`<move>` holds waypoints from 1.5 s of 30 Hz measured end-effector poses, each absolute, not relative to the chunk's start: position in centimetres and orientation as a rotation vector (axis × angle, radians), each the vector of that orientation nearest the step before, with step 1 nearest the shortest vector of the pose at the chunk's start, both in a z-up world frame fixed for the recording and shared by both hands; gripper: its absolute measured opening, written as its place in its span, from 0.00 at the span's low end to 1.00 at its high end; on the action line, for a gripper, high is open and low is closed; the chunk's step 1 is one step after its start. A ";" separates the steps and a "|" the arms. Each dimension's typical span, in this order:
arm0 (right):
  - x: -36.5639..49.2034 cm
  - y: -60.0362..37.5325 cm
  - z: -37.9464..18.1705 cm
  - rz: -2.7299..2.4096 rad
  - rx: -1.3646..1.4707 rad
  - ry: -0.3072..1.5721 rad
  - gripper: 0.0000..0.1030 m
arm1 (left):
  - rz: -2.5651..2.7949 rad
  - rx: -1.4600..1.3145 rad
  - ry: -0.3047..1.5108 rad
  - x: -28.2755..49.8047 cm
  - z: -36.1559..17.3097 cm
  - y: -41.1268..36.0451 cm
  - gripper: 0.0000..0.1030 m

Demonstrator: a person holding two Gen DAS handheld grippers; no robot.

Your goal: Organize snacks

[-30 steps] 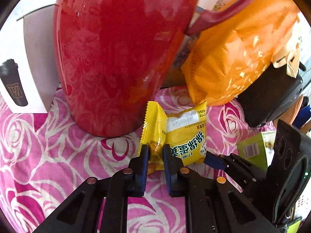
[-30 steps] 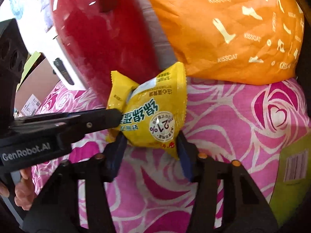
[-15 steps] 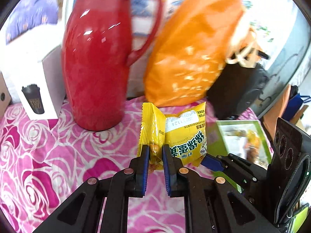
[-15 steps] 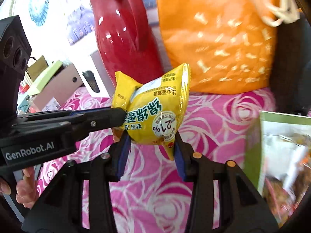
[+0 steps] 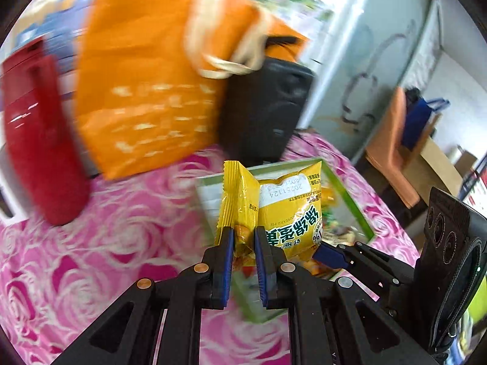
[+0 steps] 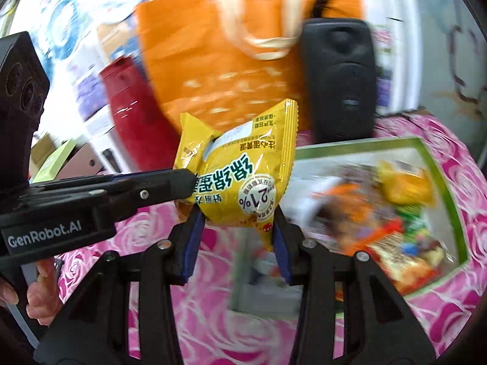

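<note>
A yellow snack packet [image 5: 289, 213] hangs in the air, held from both sides. My left gripper [image 5: 243, 240] is shut on its folded left end. In the right wrist view the same packet [image 6: 243, 170] sits between the blue pads of my right gripper [image 6: 237, 231], which is shut on its lower edge. The left gripper [image 6: 152, 185] reaches in from the left there. Behind and to the right of the packet lies a green-rimmed box [image 6: 359, 146] with several mixed snacks [image 6: 395, 213] inside. The left wrist view shows the box rim [image 5: 350, 203] just beyond the packet.
A red jug [image 5: 39, 152], an orange bag [image 5: 146, 97] and a black speaker [image 5: 261, 112] stand along the back of the pink rose tablecloth [image 5: 106, 228]. A person's hand [image 6: 39, 301] holds the left gripper at the lower left.
Both grippers have lifted the packet and swung right, away from the red jug, so it now hangs in front of the green-rimmed box. Both holds are unchanged.
</note>
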State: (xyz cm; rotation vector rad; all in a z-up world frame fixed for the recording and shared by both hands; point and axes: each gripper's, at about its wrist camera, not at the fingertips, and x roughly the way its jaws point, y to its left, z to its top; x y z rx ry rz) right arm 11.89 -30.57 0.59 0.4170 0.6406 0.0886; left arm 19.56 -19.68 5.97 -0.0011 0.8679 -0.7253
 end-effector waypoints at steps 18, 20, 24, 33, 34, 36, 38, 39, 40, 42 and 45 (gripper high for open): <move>7.9 -43.7 -5.0 -0.144 0.501 0.743 0.90 | -0.779 0.089 0.906 18.5 3.0 -33.6 0.30; 6.8 -44.3 -5.5 -0.169 0.494 0.727 0.91 | -0.720 0.060 0.883 18.7 2.8 -32.6 0.69; 5.5 -45.2 -6.0 -0.183 0.544 0.681 0.75 | -0.609 0.067 0.827 19.1 2.8 -31.2 0.87; 9.2 -44.0 -7.3 -0.126 0.504 0.760 0.49 | -0.563 0.120 0.838 18.7 1.9 -30.0 0.87; 9.2 -43.9 -7.2 -0.128 0.493 0.765 0.49 | -0.558 0.130 0.838 18.4 1.9 -29.8 0.87; 8.4 -43.8 -6.4 -0.119 0.497 0.742 0.56 | -0.546 0.152 0.832 17.7 2.1 -29.0 0.87; 6.9 -43.4 -4.8 -0.120 0.476 0.705 0.80 | -0.519 0.166 0.815 16.6 2.6 -27.6 0.87; 6.1 -43.1 -4.1 -0.127 0.451 0.694 0.93 | -0.503 0.168 0.810 16.0 2.9 -27.0 0.87; 5.6 -42.9 -3.5 -0.130 0.434 0.691 0.99 | -0.493 0.163 0.805 15.4 3.2 -26.4 0.87; 4.0 -42.1 -2.2 -0.131 0.389 0.709 0.99 | -0.477 0.155 0.803 14.3 3.5 -25.2 0.87; 1.9 -41.3 -1.2 -0.151 0.341 0.733 0.99 | -0.441 0.163 0.819 12.1 3.7 -23.3 0.88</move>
